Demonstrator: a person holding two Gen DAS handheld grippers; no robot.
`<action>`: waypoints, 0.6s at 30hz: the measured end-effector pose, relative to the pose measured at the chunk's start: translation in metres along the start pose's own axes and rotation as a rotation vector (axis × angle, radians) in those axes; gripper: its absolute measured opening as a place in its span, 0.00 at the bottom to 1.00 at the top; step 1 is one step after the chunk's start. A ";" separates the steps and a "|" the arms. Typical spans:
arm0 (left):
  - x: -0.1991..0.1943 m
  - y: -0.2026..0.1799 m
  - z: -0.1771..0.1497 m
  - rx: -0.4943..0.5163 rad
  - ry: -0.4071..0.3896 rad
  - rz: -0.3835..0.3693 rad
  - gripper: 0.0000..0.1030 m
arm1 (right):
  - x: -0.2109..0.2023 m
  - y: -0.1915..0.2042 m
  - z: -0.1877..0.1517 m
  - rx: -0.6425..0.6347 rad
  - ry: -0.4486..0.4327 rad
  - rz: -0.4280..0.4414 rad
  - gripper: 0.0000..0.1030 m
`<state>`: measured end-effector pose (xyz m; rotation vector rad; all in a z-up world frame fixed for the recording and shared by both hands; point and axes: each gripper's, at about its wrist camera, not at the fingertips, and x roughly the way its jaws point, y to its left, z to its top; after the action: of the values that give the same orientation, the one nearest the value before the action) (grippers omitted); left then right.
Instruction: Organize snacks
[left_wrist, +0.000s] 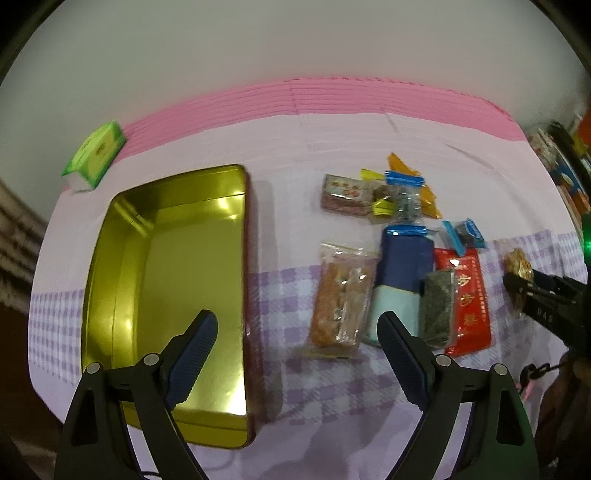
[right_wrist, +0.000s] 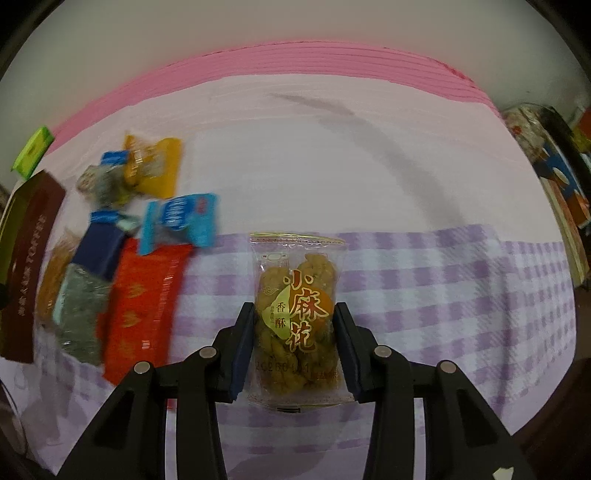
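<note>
An open gold tin (left_wrist: 166, 258) with a brown outer wall lies on the left of the cloth. My left gripper (left_wrist: 297, 321) hangs open over the tin's right edge with nothing between its fingers. Right of the tin lie several wrapped snacks, among them a clear pack of orange bars (left_wrist: 340, 295), a dark blue pack (left_wrist: 404, 266) and a red pack (left_wrist: 471, 295). My right gripper (right_wrist: 295, 308) is shut on a clear packet of fried dough twists (right_wrist: 295, 277), its pads pressed on both long sides. That gripper (left_wrist: 532, 291) and its packet (left_wrist: 517, 262) also show at the right edge of the left wrist view.
A green box (left_wrist: 96, 153) sits at the back left by the pink cloth border. Stacked colourful goods (right_wrist: 554, 177) stand beyond the table's right edge. The snack pile (right_wrist: 144, 306) and the tin's brown wall (right_wrist: 29, 266) lie left of my right gripper.
</note>
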<state>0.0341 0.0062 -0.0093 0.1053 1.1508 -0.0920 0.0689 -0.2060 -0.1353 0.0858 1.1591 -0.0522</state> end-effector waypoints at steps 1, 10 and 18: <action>0.001 -0.001 0.002 0.006 0.006 -0.007 0.84 | 0.000 -0.005 0.000 0.010 -0.003 -0.004 0.38; 0.023 -0.016 0.025 0.095 0.121 -0.057 0.66 | 0.002 -0.023 -0.001 0.038 -0.014 -0.006 0.39; 0.050 -0.020 0.040 0.101 0.219 -0.078 0.59 | 0.001 -0.017 0.001 0.037 -0.016 -0.004 0.39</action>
<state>0.0878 -0.0201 -0.0398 0.1630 1.3697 -0.2123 0.0684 -0.2232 -0.1362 0.1154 1.1426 -0.0776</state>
